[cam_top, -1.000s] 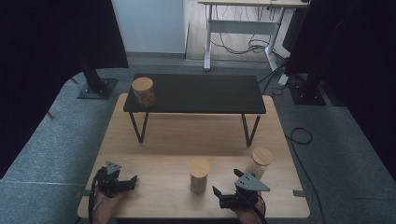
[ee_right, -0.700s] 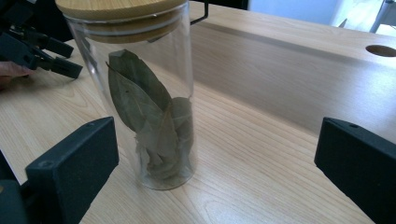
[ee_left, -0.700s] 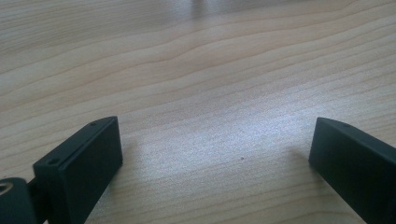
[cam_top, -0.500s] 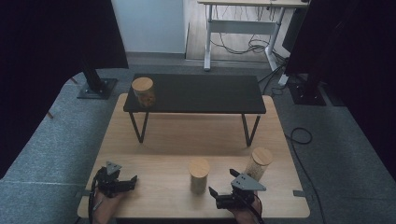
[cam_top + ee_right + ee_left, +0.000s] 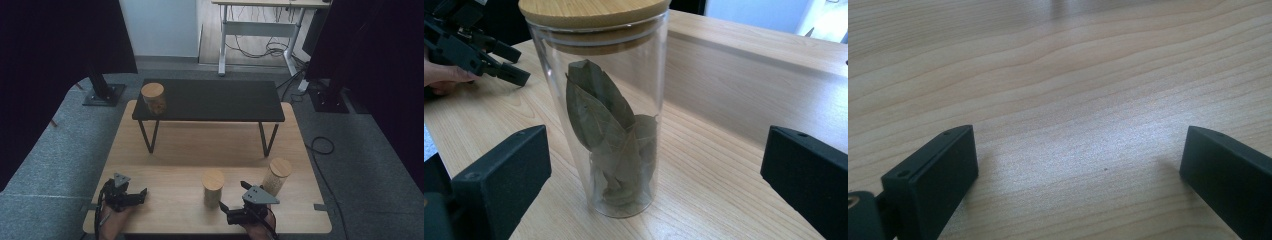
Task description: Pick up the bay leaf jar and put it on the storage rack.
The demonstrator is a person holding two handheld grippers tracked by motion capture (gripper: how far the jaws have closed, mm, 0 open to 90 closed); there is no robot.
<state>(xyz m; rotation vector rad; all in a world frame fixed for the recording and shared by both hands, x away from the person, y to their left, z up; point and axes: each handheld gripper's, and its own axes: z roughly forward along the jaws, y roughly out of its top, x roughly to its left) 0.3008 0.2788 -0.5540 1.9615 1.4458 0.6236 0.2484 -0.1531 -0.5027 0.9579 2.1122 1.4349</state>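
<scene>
Three glass jars with wooden lids are on the set. One jar (image 5: 153,98) stands on the left end of a low black shelf (image 5: 215,100). The middle jar (image 5: 213,187) stands near the table's front and holds bay leaves (image 5: 611,125). A third jar (image 5: 276,176) stands to its right. My right gripper (image 5: 226,210) is open and low on the table, pointing at the middle jar; in the right gripper view (image 5: 654,155) the jar stands just ahead of the wide-apart jaws, untouched. My left gripper (image 5: 142,196) rests at the front left, open (image 5: 1077,150) over bare wood.
The wooden table (image 5: 180,150) carries the black shelf on thin legs across its far half. A white desk (image 5: 260,20) with cables stands behind. Grey floor and dark curtains surround the table. The left gripper (image 5: 479,45) and its hand appear beyond the jar.
My right gripper has shifted a little left, closer to the middle jar. The left gripper and the jars have stayed put.
</scene>
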